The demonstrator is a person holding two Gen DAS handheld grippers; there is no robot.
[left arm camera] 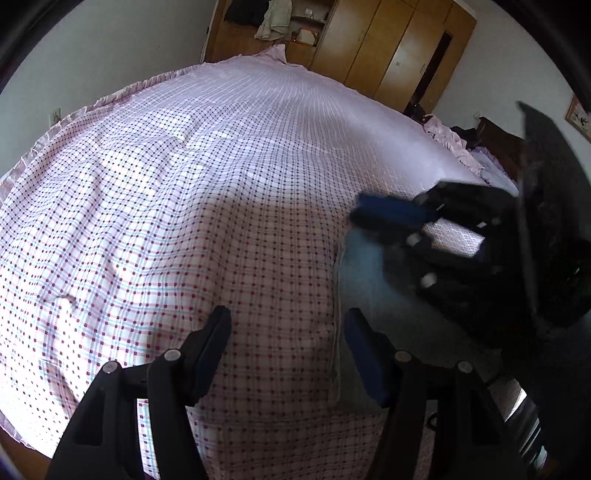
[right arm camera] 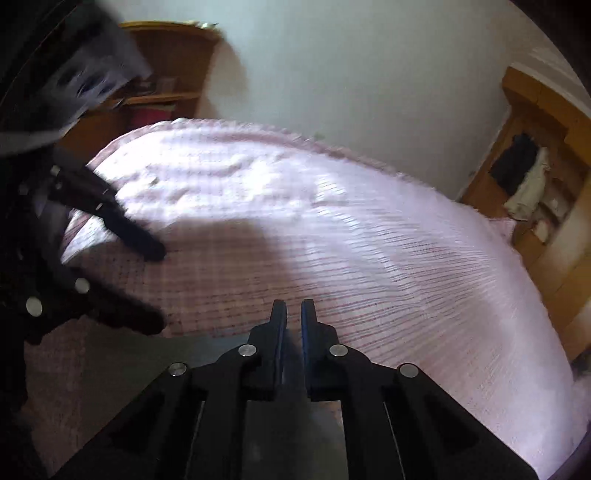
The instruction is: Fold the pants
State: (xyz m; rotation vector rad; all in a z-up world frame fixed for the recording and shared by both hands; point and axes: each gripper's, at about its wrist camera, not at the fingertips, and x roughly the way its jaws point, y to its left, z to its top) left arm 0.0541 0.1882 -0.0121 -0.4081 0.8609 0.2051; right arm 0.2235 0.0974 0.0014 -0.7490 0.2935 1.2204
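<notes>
Grey-blue pants [left arm camera: 369, 295] lie on the checked pink bedspread [left arm camera: 184, 184] at the near right, and their left edge runs under my left gripper. My left gripper [left arm camera: 288, 328] is open, its right finger over that edge and its left finger over bare bedspread. My right gripper [left arm camera: 356, 214] is blurred and reaches in from the right to the pants' far corner. In the right wrist view my right gripper [right arm camera: 293, 306] has a narrow gap with a strip of the pants [right arm camera: 129, 369] pinched in it. The left gripper [right arm camera: 159, 290] stands wide at the left.
A wooden wardrobe [left arm camera: 388, 48] with open shelves of clothes [left arm camera: 273, 22] stands beyond the bed's far end. A dark bedside cabinet [left arm camera: 495, 136] is at the right. The bedspread [right arm camera: 369, 240] stretches wide to the far side. The bed's near edge [left arm camera: 14, 435] is at the lower left.
</notes>
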